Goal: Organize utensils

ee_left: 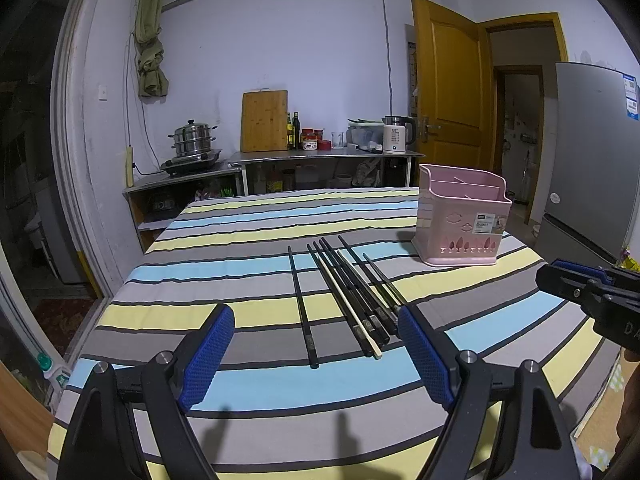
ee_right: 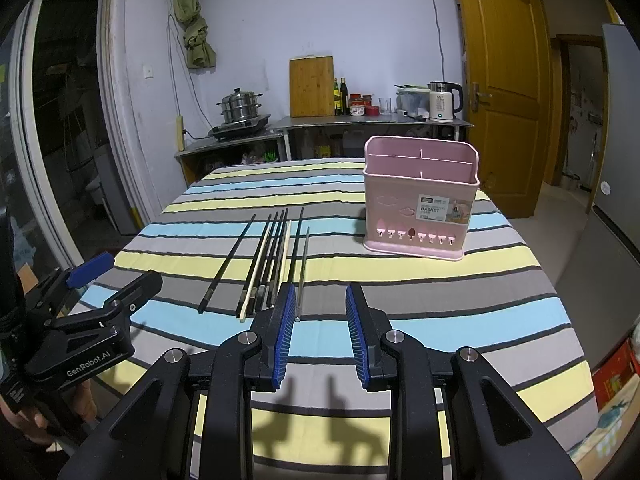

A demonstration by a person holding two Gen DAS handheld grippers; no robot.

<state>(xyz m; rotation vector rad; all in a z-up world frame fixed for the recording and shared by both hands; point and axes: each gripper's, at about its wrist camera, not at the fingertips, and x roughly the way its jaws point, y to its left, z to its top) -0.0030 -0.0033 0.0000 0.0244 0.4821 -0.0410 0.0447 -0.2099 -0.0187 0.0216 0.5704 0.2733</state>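
A: What is the left hand-held gripper (ee_left: 316,354) doing?

B: Its two blue-padded fingers (ee_left: 210,356) stand wide apart with nothing between them. It hovers over the near part of the desk (ee_left: 240,392), which is covered by a cloth striped in blue, yellow and grey, and it points along the row of long thin chopsticks (ee_left: 352,300). The near ends of the chopsticks lie just ahead of the pads; I see no contact.

A: And the right hand-held gripper (ee_right: 320,332)?

B: Also open, though with a narrower gap, and empty. Its left blue pad (ee_right: 282,334) sits just beside the near ends of the rightmost sticks. From this angle I cannot tell whether it touches them. Shadows of both fingers fall on the cloth below.

A: How are they held?

B: In the right wrist view the left hand-held gripper comes in from the near left edge of the desk, with part of a hand (ee_right: 24,420) gripping its black handle. In the left wrist view the right one shows only as a black body at the right edge.

A: Where are the utensils?

B: The chopsticks (ee_right: 272,260), mostly black with two pale ones, lie flat side by side near the middle of the desk, one black stick (ee_right: 228,262) a little apart on the left. The pink plastic utensil basket (ee_right: 420,204) with dividers stands upright towards the far right edge, well apart from them.
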